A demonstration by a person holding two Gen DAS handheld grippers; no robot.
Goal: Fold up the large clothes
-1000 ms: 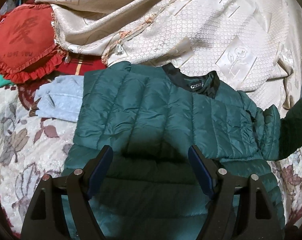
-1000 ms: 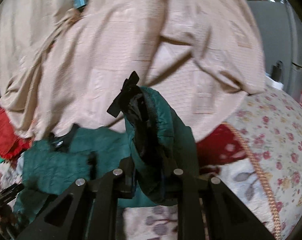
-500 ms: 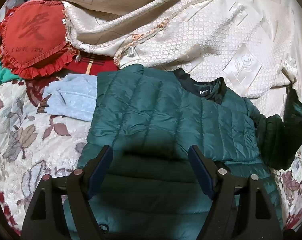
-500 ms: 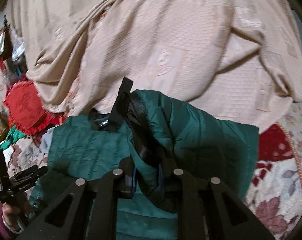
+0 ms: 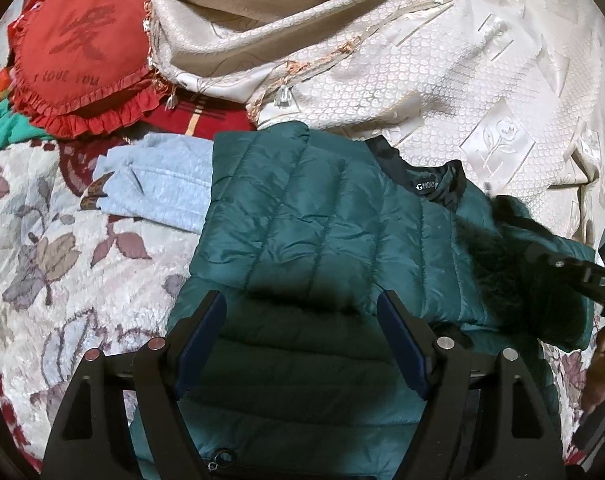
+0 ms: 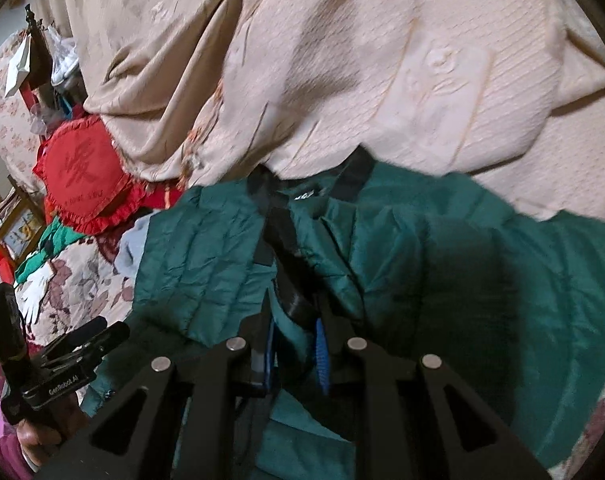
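Dark green quilted puffer jacket (image 5: 326, 216) fabric is pinched between the nearly closed right tongs (image 6: 294, 344). The left tongs (image 5: 302, 320) are held wide apart above the jacket, gripping nothing.

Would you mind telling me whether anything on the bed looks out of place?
Nothing looks damaged or spilled. A pale blue garment lies partly under the green jacket, at its left edge, so it could get caught in the fold.

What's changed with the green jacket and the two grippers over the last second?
The right gripper, shut on the green jacket, has carried its right sleeve inward over the body. The left gripper stayed open above the jacket's lower part. The red pillow and beige bedspread lay as before.
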